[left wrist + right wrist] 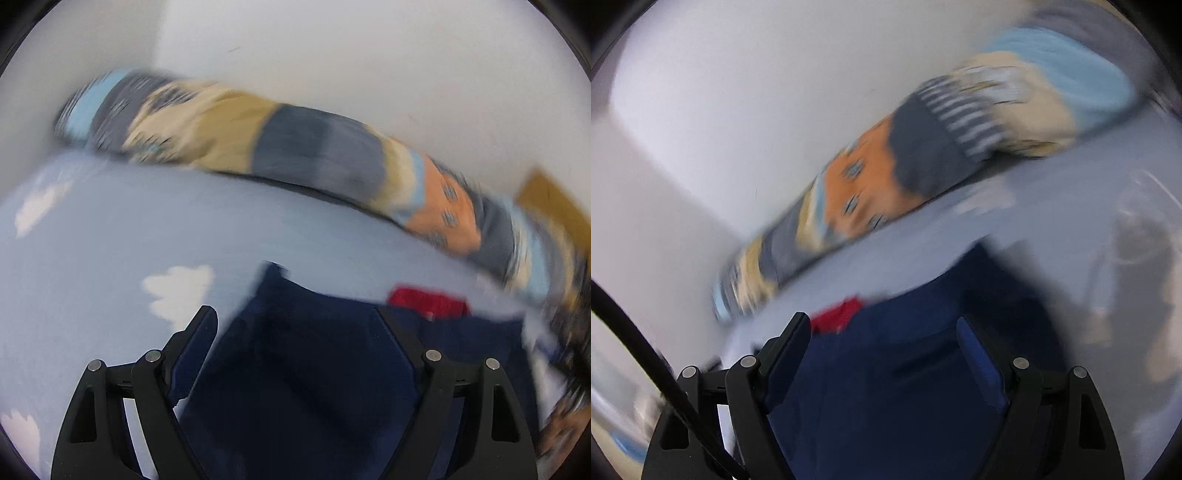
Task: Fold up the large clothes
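A dark navy garment (306,354) with a red patch (428,301) lies on a light blue bed sheet with white clouds (110,229). My left gripper (295,317) is open, its fingers spread wide over the navy cloth, nothing held. In the right wrist view the same navy garment (894,369) and red patch (836,314) show. My right gripper (881,325) is also open above the cloth, fingers wide apart. Both views are motion-blurred.
A long patchwork bolster pillow (295,147) in grey, tan, orange and light blue lies along the white wall (332,55) at the far bed edge; it also shows in the right wrist view (905,162). A black cable (646,350) crosses the lower left there.
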A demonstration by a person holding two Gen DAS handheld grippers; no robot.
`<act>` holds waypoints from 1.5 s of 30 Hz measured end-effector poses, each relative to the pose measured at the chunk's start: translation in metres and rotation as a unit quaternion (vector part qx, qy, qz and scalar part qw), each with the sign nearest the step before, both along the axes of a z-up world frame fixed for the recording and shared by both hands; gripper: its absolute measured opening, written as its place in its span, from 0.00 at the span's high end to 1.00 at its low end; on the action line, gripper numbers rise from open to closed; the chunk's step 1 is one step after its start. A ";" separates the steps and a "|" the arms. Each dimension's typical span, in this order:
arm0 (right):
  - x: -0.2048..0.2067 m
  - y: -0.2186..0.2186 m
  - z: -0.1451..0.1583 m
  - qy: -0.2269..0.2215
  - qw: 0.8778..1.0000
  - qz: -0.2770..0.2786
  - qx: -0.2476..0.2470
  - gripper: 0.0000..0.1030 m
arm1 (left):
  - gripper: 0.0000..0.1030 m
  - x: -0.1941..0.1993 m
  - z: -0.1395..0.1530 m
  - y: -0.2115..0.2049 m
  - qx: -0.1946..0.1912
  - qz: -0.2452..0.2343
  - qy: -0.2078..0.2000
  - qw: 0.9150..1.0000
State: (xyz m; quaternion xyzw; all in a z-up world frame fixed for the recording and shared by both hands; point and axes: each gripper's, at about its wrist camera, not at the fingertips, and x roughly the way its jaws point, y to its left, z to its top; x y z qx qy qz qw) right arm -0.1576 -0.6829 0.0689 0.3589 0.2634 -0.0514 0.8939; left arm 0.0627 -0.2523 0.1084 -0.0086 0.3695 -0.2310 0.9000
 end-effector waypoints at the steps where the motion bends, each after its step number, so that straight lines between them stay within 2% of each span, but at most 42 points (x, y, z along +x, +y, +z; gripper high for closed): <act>1: 0.010 0.012 0.000 -0.002 1.000 0.017 -0.013 0.17 | 0.19 -0.010 -0.008 -0.018 0.033 -0.007 -0.028 0.999; 3: 0.036 0.036 -0.009 0.020 0.997 0.039 -0.069 0.19 | 0.19 -0.021 -0.027 -0.040 0.099 -0.006 -0.069 0.993; 5: 0.045 0.034 -0.020 0.042 0.992 0.032 -0.112 0.20 | 0.19 -0.023 -0.047 -0.045 0.150 0.012 -0.090 0.984; 6: 0.042 0.017 -0.027 0.058 0.991 0.001 -0.118 0.20 | 0.19 -0.017 -0.057 -0.038 0.149 0.018 -0.074 0.986; 7: 0.035 -0.005 -0.033 0.068 0.992 -0.026 -0.101 0.21 | 0.19 -0.011 -0.063 -0.028 0.129 0.024 -0.053 0.990; 8: 0.028 -0.024 -0.039 0.063 0.995 -0.038 -0.070 0.29 | 0.19 -0.006 -0.065 -0.016 0.098 0.034 -0.037 0.994; 10: 0.008 -0.056 -0.056 0.014 0.998 -0.053 0.030 0.40 | 0.19 0.001 -0.068 0.002 0.052 0.050 -0.021 0.997; 11: 0.000 -0.063 -0.060 0.000 0.997 -0.066 0.045 0.41 | 0.19 0.006 -0.072 0.013 0.028 0.061 -0.006 0.998; 13: 0.000 -0.060 -0.057 -0.001 0.997 -0.073 0.031 0.40 | 0.19 0.009 -0.077 0.027 -0.001 0.081 0.012 0.997; 15: 0.001 -0.052 -0.052 0.001 0.998 -0.070 0.007 0.34 | 0.19 0.007 -0.078 0.037 -0.021 0.098 0.012 0.995; 16: 0.000 -0.051 -0.050 -0.001 0.998 -0.067 0.001 0.31 | 0.19 0.007 -0.078 0.038 -0.020 0.104 0.012 0.994; 21: -0.001 -0.047 -0.044 -0.004 0.997 -0.077 0.006 0.31 | 0.18 0.003 -0.078 0.029 0.019 0.113 -0.004 0.993; 26: 0.001 -0.050 -0.051 0.009 0.997 -0.078 -0.005 0.31 | 0.17 0.002 -0.079 0.019 0.055 0.116 -0.010 0.992; 33: 0.001 -0.052 -0.054 0.009 0.997 -0.080 -0.005 0.31 | 0.17 -0.001 -0.077 0.014 0.074 0.122 -0.026 0.989; 36: 0.005 -0.052 -0.053 0.026 0.996 -0.081 -0.009 0.31 | 0.16 -0.002 -0.075 0.012 0.088 0.128 -0.030 0.987; 38: 0.008 -0.048 -0.046 0.066 0.993 -0.089 -0.034 0.30 | 0.16 -0.001 -0.074 0.010 0.103 0.127 -0.021 0.986; 40: -0.001 -0.041 -0.035 0.075 0.991 -0.097 -0.044 0.27 | 0.16 -0.008 -0.066 0.011 0.105 0.125 -0.025 0.986; 43: -0.025 -0.022 -0.019 0.064 0.993 -0.085 -0.048 0.25 | 0.15 -0.037 -0.048 0.018 0.074 0.109 -0.038 0.991; 45: -0.041 -0.010 -0.012 0.057 0.993 -0.084 -0.054 0.21 | 0.14 -0.057 -0.042 0.018 0.078 0.095 -0.047 0.991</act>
